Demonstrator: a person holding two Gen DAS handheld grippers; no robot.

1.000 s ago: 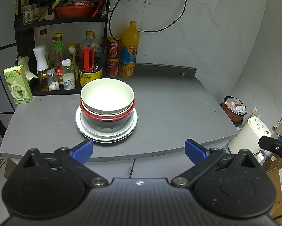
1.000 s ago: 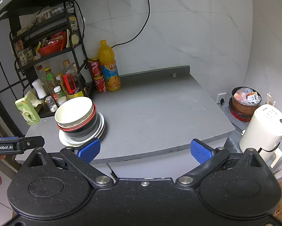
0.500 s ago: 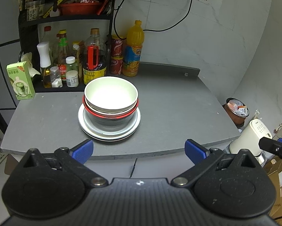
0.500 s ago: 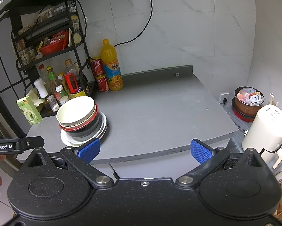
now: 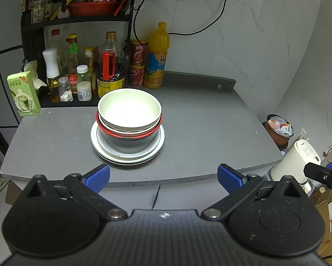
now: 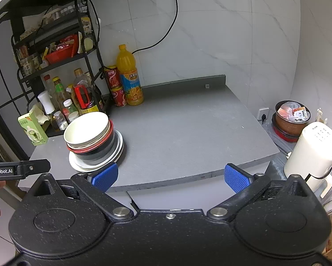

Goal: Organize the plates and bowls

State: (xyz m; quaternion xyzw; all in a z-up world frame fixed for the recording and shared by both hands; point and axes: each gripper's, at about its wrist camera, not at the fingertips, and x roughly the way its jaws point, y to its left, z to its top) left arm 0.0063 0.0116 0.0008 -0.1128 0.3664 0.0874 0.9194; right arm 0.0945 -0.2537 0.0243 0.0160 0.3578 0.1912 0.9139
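One stack of dishes stands on the grey counter: a cream bowl nested on top, a red-rimmed black bowl under it, and white plates at the bottom. In the right wrist view the same cream bowl and plates sit at the left. My left gripper hangs open just off the counter's front edge, short of the stack, with nothing between its blue pads. My right gripper is open too, in front of the counter and to the right of the stack, empty.
A black rack with bottles, two red cans, an orange juice bottle and a green carton lines the counter's back left. A white kettle and a brown bin stand off the right edge.
Both grippers drifted slightly back and up, so the stack sits a little higher and farther in both views. The dishes themselves have not moved.
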